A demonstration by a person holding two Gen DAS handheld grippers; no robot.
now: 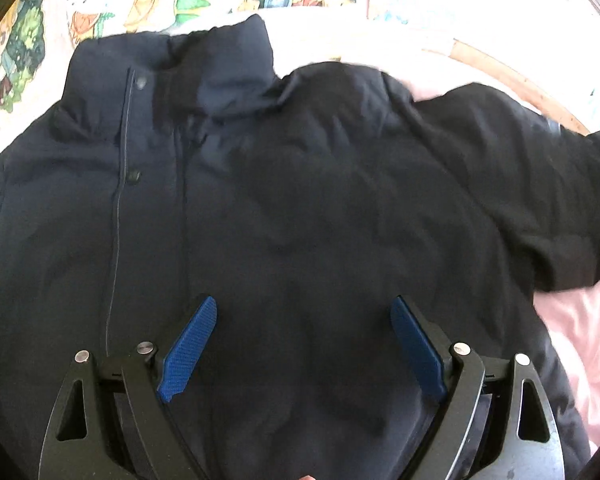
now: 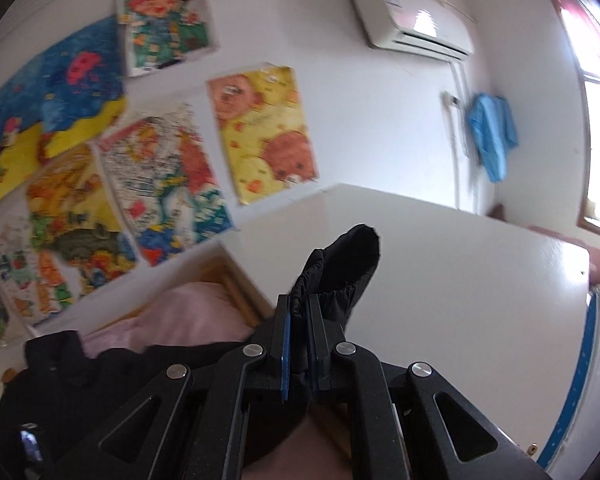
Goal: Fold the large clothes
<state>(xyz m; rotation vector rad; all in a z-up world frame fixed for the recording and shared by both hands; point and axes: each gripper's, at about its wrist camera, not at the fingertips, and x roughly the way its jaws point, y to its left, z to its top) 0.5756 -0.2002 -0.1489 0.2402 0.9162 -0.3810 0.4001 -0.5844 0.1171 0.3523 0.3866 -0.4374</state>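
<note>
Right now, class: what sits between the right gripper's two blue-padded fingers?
The elasticated cuff of the dark padded jacket's sleeve, pinched in the right gripper; right wrist view.

Navy jacket [image 1: 300,200] on pink bedding [image 1: 580,320] — bright, multicoloured posters [image 2: 164,176] behind.

Matt dark padded-cloth jacket [image 1: 300,200], soft pink sheet [image 1: 580,328], seemingly glossy white board [image 2: 460,280]

Right gripper [image 2: 299,312]: jaws clamped on the gathered cuff [image 2: 342,268] of a black jacket sleeve, raised before a white headboard [image 2: 460,280]. Jacket body [image 2: 80,380] lower left on pink bedding [image 2: 180,316]. Posters [image 2: 260,132], air conditioner [image 2: 412,16] on wall.
</note>
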